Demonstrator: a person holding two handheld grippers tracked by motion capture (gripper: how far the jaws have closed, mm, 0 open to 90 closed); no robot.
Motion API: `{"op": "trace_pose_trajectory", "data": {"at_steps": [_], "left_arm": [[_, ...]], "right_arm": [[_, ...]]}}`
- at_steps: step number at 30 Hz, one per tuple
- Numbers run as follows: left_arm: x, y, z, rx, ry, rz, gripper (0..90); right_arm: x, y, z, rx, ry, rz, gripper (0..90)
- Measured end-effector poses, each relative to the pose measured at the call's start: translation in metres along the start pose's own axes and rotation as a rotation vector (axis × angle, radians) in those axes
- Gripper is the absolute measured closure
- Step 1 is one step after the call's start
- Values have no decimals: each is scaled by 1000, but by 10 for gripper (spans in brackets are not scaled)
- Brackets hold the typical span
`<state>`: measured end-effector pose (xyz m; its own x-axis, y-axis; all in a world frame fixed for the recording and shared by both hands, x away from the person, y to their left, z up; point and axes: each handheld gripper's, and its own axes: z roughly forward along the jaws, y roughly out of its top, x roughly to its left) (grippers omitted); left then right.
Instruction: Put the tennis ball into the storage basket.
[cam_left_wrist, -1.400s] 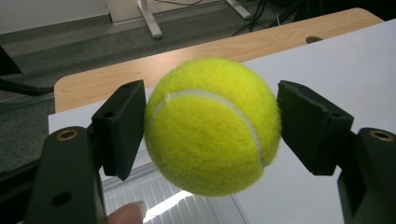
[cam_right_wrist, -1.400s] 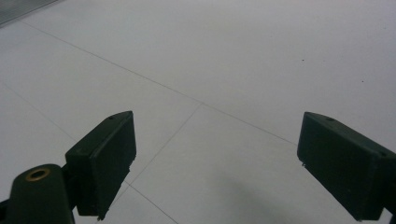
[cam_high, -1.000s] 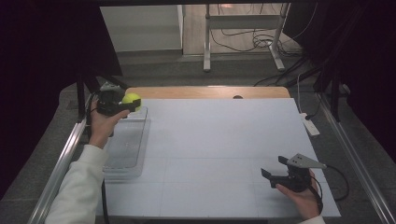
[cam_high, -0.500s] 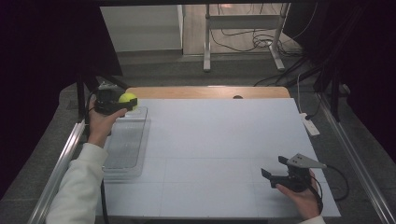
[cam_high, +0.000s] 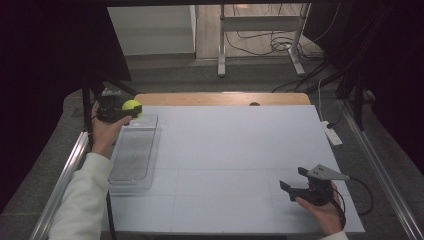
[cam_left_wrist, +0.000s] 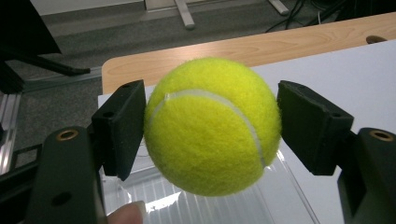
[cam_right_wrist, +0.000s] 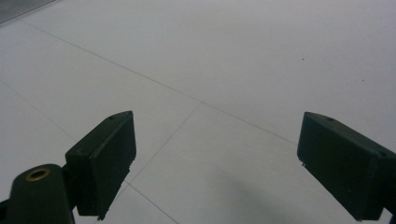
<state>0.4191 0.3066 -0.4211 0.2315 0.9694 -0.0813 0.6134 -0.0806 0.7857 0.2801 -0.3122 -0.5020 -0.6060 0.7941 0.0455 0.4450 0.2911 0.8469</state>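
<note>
Left gripper (cam_high: 131, 111) at the far left of the table (cam_high: 240, 150), over the far end of a clear plastic tray (cam_high: 132, 155). Its 2 jaws pinch a yellow tennis ball (cam_left_wrist: 212, 125), 1 pad against each side; the ball hangs above the tray's ribbed floor, clear of it. A fingertip (cam_left_wrist: 126, 215) shows at the bottom edge of the left gripper view.

Right gripper (cam_high: 295, 182) at the near right of the white tabletop, well apart from the tray. Jaws spread wide, nothing between them, bare white surface with thin seam lines beneath.
</note>
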Motion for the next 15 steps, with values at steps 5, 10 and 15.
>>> {"op": "trace_pose_trajectory", "data": {"at_steps": [5,10,15], "left_arm": [[5,-2,0,5,12,-12,274],[10,-3,-1,7,25,-22,274],[13,-4,-2,4,33,-26,274]], "right_arm": [[0,0,0,-2,2,2,118],[0,0,0,-1,0,0,118],[0,0,0,0,0,1,118]]}}
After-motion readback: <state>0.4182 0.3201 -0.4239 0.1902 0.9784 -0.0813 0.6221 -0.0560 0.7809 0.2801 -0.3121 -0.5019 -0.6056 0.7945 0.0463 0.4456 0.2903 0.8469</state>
